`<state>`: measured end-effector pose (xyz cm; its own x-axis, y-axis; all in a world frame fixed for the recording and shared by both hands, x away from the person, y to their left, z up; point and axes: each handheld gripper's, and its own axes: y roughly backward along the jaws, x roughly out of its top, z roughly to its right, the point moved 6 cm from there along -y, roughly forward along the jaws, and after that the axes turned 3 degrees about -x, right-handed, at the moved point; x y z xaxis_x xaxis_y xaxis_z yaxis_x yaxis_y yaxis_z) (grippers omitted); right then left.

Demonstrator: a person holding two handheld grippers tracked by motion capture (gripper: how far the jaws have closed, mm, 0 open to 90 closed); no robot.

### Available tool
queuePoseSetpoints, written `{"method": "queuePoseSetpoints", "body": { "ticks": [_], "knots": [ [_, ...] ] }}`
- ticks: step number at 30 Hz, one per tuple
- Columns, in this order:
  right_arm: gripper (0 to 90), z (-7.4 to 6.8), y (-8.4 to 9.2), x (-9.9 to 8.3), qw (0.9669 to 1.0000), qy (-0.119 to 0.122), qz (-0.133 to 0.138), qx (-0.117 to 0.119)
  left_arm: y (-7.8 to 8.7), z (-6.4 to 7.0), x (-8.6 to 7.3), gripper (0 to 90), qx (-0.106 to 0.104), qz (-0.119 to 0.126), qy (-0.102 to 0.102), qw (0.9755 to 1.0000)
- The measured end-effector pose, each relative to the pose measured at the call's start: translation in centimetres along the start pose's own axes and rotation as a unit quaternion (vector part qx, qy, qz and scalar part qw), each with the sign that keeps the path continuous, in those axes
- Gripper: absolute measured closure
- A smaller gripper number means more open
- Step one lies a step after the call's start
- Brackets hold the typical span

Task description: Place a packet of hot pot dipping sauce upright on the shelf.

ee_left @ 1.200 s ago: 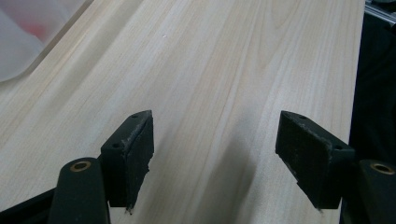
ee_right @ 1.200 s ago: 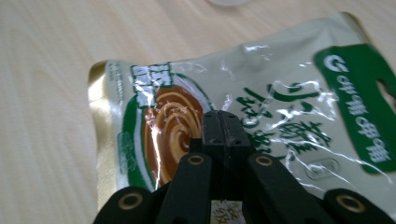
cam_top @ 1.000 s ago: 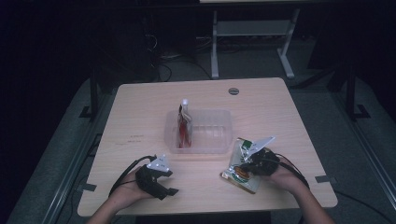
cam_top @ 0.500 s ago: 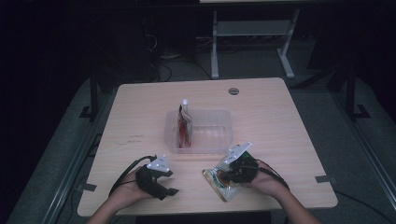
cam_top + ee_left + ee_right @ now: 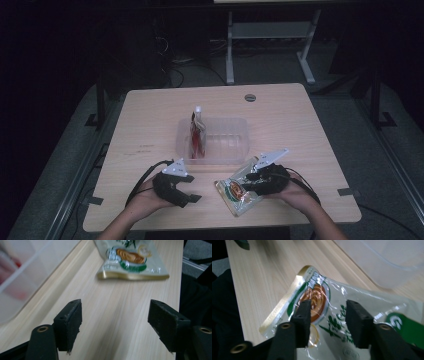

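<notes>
Two tools work over one wooden bench [image 5: 150,115] that spans the middle of the high view. At its centre stands a clear plastic tub [image 5: 230,142] with a red-and-white pouch [image 5: 198,135] propped upright against its left wall. Just below and right of the tub lies the thing we are handling, a flat snack packet [image 5: 235,191], glossy and clear-edged, with a gold band along one end, green lettering and a round orange picture printed on its face; it looks thin, crinkly and slippery.

We judge the job as packing pouches into the tub: one is in, this packet is not yet, and it lies on the bench near the lower edge of the frame.

Our right tool [image 5: 327,315] sits over the packet at the lower right, and its jaws have just been opening; in the right gripper view they stand apart above the printed face with the film beneath them, not pinched. So the packet is released. Our left tool [image 5: 115,322] rests at the lower left, jaws wide and bare, aimed across the wood toward the packet's gold end.
</notes>
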<state>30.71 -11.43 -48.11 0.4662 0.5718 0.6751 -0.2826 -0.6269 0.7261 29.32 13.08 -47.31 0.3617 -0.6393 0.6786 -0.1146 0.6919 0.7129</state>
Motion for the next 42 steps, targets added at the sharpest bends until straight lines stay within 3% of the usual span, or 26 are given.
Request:
{"method": "queuePoseSetpoints", "body": {
  "ticks": [8,12,20,26,29,40,42],
  "knots": [
    [37.8,0.3,1.6,-2.0,0.999,-0.015,0.003,-0.042,-2.3,0.2,2.2,24.6,-0.01,-0.002,-0.003,0.9999],
    [35.3,0.9,2.2,-2.5,0.9984,-0.02,0.01,-0.052,-3.5,0.0,3.3,24.6,-0.009,0.003,-0.001,1.0],
    [33.5,1.9,2.5,-2.8,0.9973,-0.035,0.015,-0.062,-7.2,0.2,5.3,24.8,-0.008,-0.012,-0.006,0.9999],
    [33.6,2.5,2.5,-3.1,0.9965,-0.044,0.014,-0.069,-9.0,0.3,5.5,24.8,0.01,-0.031,-0.021,0.9992],
    [33.6,2.8,2.5,-3.1,0.9961,-0.046,0.014,-0.074,-9.5,0.5,5.4,25.0,0.014,-0.033,-0.019,0.9992],
    [33.9,3.2,2.5,-3.1,0.9955,-0.051,0.013,-0.079,-10.2,1.0,5.2,30.8,0.018,-0.031,-0.031,0.9989],
    [34.3,3.2,2.4,-3.1,0.9958,-0.047,0.012,-0.078,-10.1,1.0,5.2,36.2,0.022,-0.031,-0.029,0.9988]
  ]
}}
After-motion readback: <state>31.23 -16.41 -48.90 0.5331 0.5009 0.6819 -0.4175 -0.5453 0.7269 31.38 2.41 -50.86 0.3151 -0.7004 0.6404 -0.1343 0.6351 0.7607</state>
